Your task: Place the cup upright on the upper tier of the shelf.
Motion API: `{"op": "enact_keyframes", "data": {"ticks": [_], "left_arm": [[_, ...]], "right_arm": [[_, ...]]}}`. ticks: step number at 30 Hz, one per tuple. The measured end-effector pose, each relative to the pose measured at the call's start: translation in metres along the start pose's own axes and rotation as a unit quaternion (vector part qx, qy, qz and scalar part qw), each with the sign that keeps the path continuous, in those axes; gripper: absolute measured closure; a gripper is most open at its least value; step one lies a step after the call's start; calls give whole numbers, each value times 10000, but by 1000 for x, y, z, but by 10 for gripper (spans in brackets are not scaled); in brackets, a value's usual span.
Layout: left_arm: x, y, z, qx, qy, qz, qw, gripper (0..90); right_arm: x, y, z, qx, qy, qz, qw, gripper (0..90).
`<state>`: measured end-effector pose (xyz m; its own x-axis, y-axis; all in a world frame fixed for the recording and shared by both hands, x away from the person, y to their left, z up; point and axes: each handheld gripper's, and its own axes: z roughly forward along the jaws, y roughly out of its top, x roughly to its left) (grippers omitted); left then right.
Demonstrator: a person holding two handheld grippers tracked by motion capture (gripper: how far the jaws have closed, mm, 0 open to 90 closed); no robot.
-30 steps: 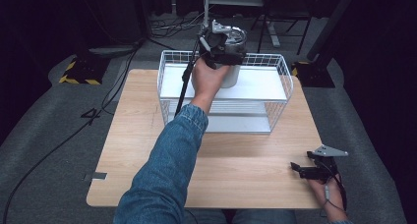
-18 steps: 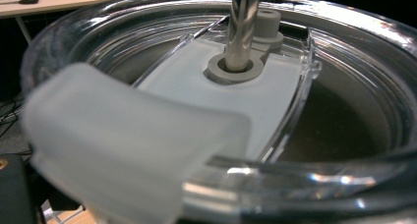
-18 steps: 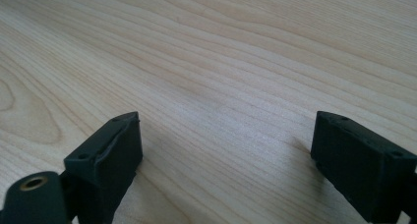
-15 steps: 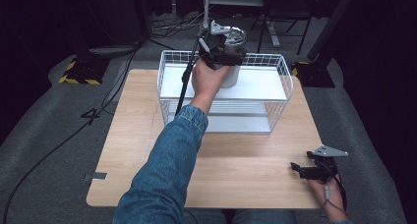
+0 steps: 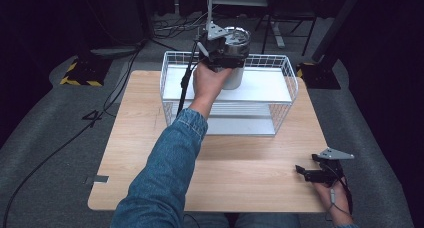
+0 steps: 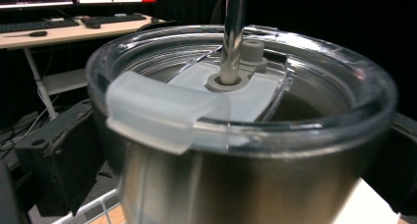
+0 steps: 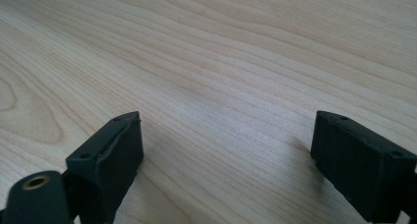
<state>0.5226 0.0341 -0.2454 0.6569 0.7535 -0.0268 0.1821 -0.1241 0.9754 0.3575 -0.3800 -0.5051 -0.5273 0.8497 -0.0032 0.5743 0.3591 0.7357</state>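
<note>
Found the tumbler (image 5: 236, 58) in the upper middle of the high view, inside the wire rack (image 5: 289, 95) and at the white top shelf (image 5: 265, 85). Saw the left gripper (image 5: 222, 48) wrapped about its steel wall, jaws flanking it at the left and right edges of the left gripper view and apparently pinching it. Judged the placing nearly finished: carried to the rack and brought to the shelf, with letting go and drawing the hand back left to do. Saw the right gripper (image 5: 301, 172) idle at the lower right of the high view, lying on the table (image 5: 150, 138), its fingers (image 7: 105, 155) spread wide over bare wood and holding nothing.

Could not tell whether the tumbler's base sat on the shelf or hung just above it, hidden behind hand and gripper. Could not make out any contents under the clear lid (image 6: 162, 111); lost the straw (image 6: 233, 32) at the top edge. Could not confirm jaw contact on the far right side.
</note>
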Motion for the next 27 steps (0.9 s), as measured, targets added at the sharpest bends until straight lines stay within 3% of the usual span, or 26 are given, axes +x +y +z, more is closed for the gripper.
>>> {"op": "enact_keyframes", "data": {"ticks": [9,18,24,27], "left_arm": [[-2,3,-30,-20,66,224,9997,0],[-3,-1,-61,-32,30,224,9997,0],[-8,-4,-88,-131,-115,236,9996,0],[-10,-7,-105,-155,-292,247,9991,0]], "right_arm": [[0,0,0,13,40,-18,10000,125],[0,0,0,22,50,-34,10000,125],[0,0,0,23,51,-33,10000,125],[0,0,0,24,50,-32,10000,125]]}}
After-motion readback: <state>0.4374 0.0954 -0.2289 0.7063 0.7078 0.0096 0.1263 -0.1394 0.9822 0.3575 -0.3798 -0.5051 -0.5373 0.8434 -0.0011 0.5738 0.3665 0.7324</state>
